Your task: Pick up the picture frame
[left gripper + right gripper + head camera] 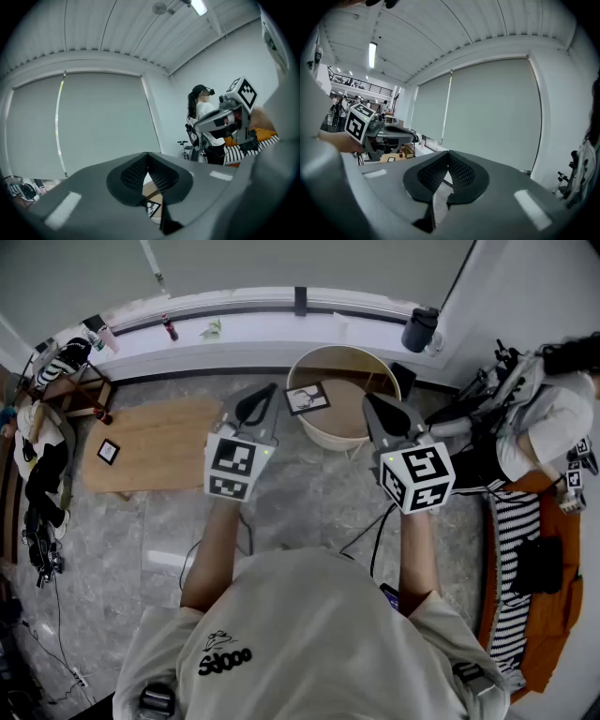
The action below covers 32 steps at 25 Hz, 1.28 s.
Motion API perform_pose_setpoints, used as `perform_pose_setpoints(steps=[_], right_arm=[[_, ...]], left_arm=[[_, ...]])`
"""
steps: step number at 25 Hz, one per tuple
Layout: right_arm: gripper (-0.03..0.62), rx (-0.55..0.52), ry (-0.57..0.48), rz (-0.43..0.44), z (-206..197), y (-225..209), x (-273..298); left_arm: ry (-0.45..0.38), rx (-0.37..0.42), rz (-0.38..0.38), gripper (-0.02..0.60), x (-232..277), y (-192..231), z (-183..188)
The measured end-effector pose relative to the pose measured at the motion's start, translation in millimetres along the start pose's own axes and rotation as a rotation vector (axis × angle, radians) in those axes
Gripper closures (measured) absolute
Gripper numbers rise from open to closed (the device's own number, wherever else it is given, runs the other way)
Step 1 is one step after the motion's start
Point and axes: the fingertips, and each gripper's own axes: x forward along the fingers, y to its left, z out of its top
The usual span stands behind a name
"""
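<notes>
1. Head view: a grey stone floor (309, 493) fills most of the picture, and a white window sill (262, 329) runs along its far edge.
2. A flat wooden board (155, 442) lies on the floor at the left.
3. A round bench (323, 437) with a pale rim stands near the sill, in front of both grippers.
4. The left gripper (267, 392) is held just outside the left edge of the bench. Its jaws are pressed fully together and grip nothing.
5. The right gripper (368, 399) is held over the right edge of the bench. Its jaws are also fully closed and empty.
6. The picture frame (307, 397), dark with a white mat, is at the left edge of the bench, between the two gripper tips and nearer the left one. Neither gripper touches it.
7. A small dark square (109, 451) lies near the left edge of the board.
</notes>
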Motion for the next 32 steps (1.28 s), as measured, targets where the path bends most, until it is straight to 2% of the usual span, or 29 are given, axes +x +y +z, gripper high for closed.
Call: perform_pose_setpoints(steps=[8,17,24,32], right_arm=[[0.591,0.008,0.002,0.014,-8,-30,21],[0.589,0.077,0.007,0.030,-33,-75,34],[0.591,0.099,0.029,0.016,-47,-111,77],[0.589,0.101,0.066,-0.022,-34,-150,164]], left_arm=[[0.023,-0.015,0.008,0.571,38,1,-9],[0.089,-0.067,0.062,0.571,67,-3,-37],[0.104,-0.066,0.027,0.571,119,10,-54],[0.103,-0.090,-0.040,0.571,206,67,-71]])
